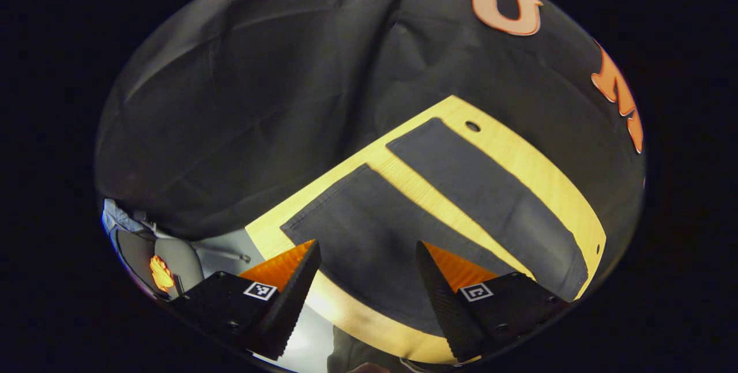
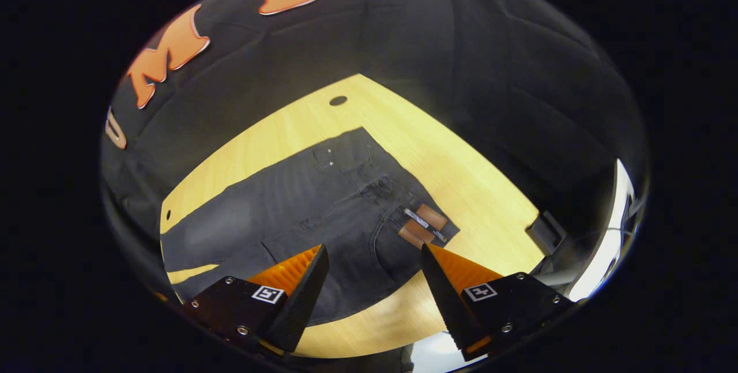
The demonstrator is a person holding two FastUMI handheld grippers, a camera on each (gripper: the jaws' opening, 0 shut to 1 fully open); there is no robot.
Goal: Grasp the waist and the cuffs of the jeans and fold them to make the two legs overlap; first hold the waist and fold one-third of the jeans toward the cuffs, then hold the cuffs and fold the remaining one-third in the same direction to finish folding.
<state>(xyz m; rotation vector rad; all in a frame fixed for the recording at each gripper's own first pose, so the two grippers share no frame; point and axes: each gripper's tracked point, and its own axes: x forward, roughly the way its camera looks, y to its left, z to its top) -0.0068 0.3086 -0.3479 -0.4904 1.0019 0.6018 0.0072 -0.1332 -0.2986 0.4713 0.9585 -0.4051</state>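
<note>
Dark grey jeans lie flat on a light wooden table. In the left gripper view the two legs (image 1: 403,211) spread apart, with the near leg's cuff (image 1: 323,197) and the far leg's cuff (image 1: 415,131) at their upper ends. My left gripper (image 1: 369,252) hovers open above the near leg, holding nothing. In the right gripper view the waist end (image 2: 369,211) shows, with a brown leather patch (image 2: 424,224) at the waistband. My right gripper (image 2: 375,255) stands open above the waistband near the table's front edge, holding nothing.
The wooden table (image 2: 461,177) has a round cable hole (image 2: 338,100) near its far edge, also seen as a hole (image 1: 473,126) beyond the far cuff. A chair-like grey object (image 1: 167,257) stands off the table's end. A dark box (image 2: 545,229) sits by the table's right corner.
</note>
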